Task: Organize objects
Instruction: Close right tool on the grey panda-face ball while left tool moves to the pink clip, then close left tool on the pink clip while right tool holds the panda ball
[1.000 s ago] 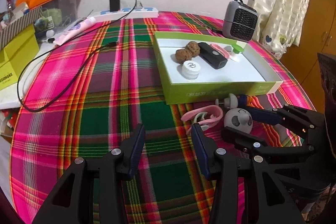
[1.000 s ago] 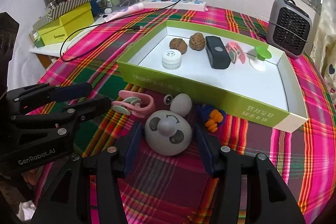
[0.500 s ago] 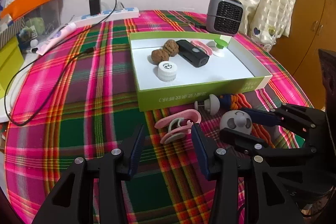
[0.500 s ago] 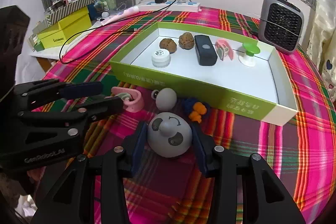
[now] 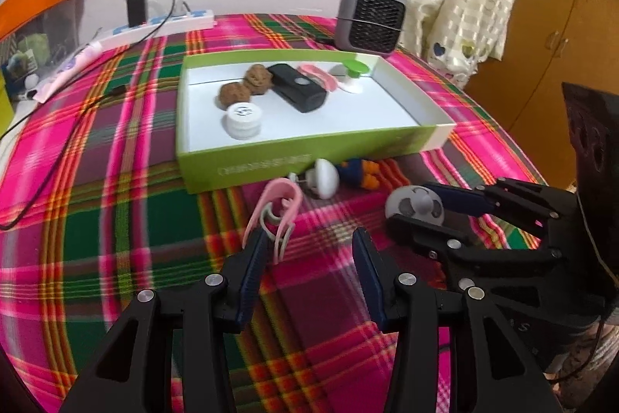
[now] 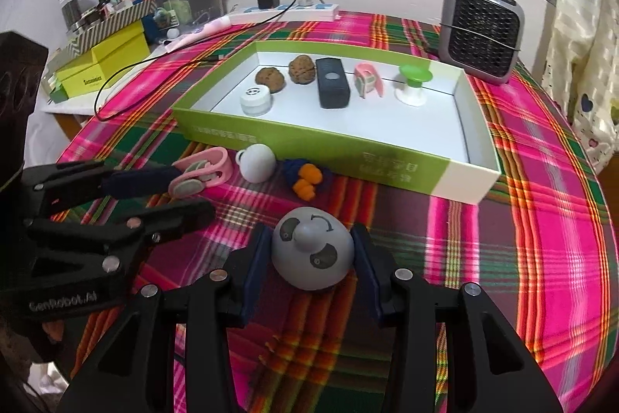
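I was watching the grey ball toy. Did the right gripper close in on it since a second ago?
Yes. The right gripper has closed inward: its fingers now press the grey ball, with the plaid cloth no longer showing between them.

The right tool [image 6: 312, 260] closed from a loose straddle until both pads pressed the grey ball [image 6: 312, 253]. The left tool [image 5: 309, 254] shifted toward the pink clip [image 5: 275, 215], its left fingertip [image 5: 256, 245] now touching the clip's near end; its gap was unchanged.
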`<state>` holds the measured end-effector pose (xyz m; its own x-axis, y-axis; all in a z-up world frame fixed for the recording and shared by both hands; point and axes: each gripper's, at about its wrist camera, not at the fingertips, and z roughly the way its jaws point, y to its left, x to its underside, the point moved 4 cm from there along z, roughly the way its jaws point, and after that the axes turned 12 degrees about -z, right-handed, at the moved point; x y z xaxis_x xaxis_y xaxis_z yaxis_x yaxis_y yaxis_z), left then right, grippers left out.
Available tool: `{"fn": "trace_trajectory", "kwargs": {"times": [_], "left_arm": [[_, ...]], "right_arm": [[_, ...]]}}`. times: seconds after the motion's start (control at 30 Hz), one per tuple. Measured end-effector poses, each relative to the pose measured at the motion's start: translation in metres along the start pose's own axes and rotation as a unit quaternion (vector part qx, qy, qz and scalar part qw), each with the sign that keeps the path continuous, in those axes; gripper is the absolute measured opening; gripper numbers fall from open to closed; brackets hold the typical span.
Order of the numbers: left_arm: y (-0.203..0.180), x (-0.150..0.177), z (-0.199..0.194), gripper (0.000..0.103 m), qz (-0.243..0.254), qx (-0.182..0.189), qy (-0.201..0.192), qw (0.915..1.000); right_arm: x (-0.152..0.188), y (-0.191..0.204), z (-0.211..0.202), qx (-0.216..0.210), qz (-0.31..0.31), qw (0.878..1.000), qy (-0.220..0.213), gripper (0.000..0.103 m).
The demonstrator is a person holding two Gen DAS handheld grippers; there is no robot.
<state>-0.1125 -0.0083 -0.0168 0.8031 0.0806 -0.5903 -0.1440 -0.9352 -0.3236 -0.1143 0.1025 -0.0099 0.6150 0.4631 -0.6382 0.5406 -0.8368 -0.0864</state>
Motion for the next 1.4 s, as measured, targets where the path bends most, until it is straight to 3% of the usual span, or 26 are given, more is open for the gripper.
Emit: {"fn": "trace_trajectory", "kwargs": {"times": [0.27, 0.67, 0.73, 0.8, 0.93, 1.03, 1.1, 1.23, 1.4], "left_arm": [[-0.01, 0.005, 0.001, 0.044, 0.007, 0.005, 0.0, 1.0], [0.008, -0.008, -0.004, 0.044, -0.015, -0.029, -0.024, 0.9992], [0.005, -0.01, -0.012, 0.044, 0.002, -0.056, -0.042, 0.9975], [0.001, -0.012, -0.021, 0.044, 0.023, -0.039, -0.06, 0.9972], [0.009, -0.019, -0.017, 0.044, 0.019, -0.052, -0.057, 0.9969], [0.013, -0.021, -0.005, 0.044, 0.009, -0.032, -0.032, 0.9989], [0.013, -0.021, -0.001, 0.044, 0.01, -0.045, -0.03, 0.9985], [0.008, -0.023, 0.001, 0.044, 0.018, -0.029, -0.025, 0.9991], [0.007, -0.02, 0.007, 0.044, 0.014, -0.035, -0.017, 0.9991]], "right_arm": [[0.004, -0.004, 0.0, -0.002, 0.007, 1.0, 0.003, 0.044], [0.006, -0.007, -0.001, -0.003, 0.005, 1.0, 0.002, 0.044], [0.006, -0.007, -0.001, -0.003, 0.005, 1.0, 0.002, 0.044], [0.006, -0.008, -0.001, -0.005, 0.005, 1.0, 0.002, 0.044], [0.007, -0.008, -0.001, -0.005, 0.004, 1.0, 0.003, 0.044], [0.007, -0.008, -0.001, -0.008, 0.005, 1.0, 0.003, 0.044], [0.007, -0.007, -0.002, -0.008, 0.003, 1.0, 0.003, 0.044], [0.007, -0.009, -0.001, -0.009, 0.003, 1.0, 0.003, 0.044], [0.007, -0.009, -0.001, -0.01, 0.001, 1.0, 0.003, 0.044]]}}
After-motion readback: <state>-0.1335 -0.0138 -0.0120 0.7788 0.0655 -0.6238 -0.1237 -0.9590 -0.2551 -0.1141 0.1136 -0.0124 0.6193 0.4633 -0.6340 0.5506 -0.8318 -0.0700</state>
